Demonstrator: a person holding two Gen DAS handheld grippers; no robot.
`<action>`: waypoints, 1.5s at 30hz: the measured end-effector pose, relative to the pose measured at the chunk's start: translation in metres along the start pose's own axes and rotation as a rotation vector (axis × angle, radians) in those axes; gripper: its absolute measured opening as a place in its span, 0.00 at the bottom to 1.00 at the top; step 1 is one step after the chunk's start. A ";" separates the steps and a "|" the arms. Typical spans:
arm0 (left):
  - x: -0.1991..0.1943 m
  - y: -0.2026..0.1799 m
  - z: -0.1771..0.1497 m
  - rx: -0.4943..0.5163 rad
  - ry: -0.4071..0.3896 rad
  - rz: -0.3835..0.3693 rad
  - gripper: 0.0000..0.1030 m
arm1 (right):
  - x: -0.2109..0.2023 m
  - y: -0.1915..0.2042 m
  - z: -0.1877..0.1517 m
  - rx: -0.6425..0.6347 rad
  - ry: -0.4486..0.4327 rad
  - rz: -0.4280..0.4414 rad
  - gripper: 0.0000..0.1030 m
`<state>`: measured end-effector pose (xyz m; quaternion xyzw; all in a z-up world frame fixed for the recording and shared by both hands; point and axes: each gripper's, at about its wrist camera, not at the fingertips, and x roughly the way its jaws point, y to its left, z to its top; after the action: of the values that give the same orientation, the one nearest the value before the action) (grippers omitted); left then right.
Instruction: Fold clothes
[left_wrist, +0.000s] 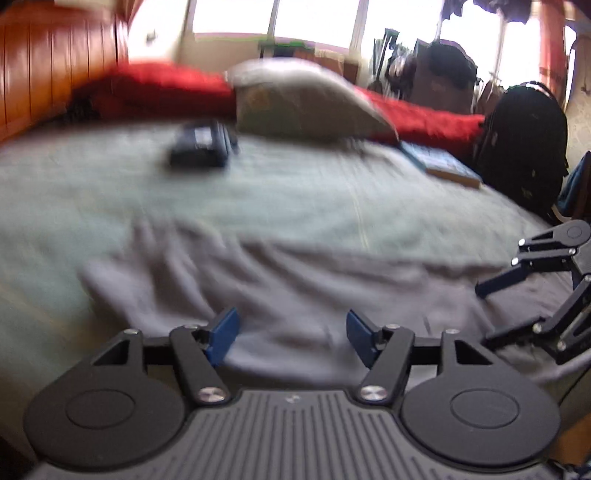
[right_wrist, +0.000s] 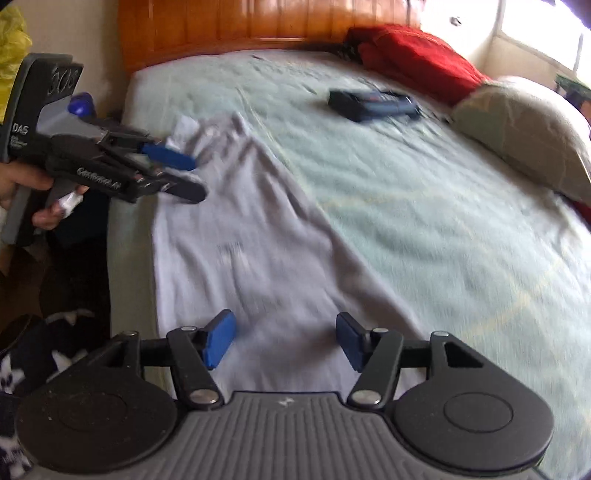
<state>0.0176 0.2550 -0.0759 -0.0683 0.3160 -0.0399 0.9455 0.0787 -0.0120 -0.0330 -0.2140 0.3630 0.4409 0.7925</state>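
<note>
Motion blur softens both views; the dark flat object (right_wrist: 373, 104) on the bed (right_wrist: 424, 206) cannot be identified. The bed carries a pale green cover, a red blanket (right_wrist: 413, 55) and a pillow (right_wrist: 524, 129) near the wooden headboard (right_wrist: 258, 26). The grey garment (right_wrist: 255, 236) lies spread along the bed's near edge. Left tongs (left_wrist: 291, 338) and right tongs (right_wrist: 286, 339) stand wide above it, empty.
</note>
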 end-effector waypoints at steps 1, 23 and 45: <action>-0.002 -0.004 -0.007 0.002 -0.004 0.001 0.69 | -0.002 -0.003 -0.006 0.017 0.001 -0.001 0.74; 0.010 -0.020 0.014 -0.018 0.025 -0.113 0.75 | 0.011 -0.001 0.001 0.071 -0.036 0.017 0.82; 0.031 0.054 0.036 -0.182 -0.051 0.030 0.76 | 0.030 0.017 0.020 0.003 -0.030 0.075 0.84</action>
<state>0.0659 0.3085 -0.0739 -0.1504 0.2951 0.0050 0.9435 0.0819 0.0264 -0.0432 -0.1922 0.3594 0.4727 0.7813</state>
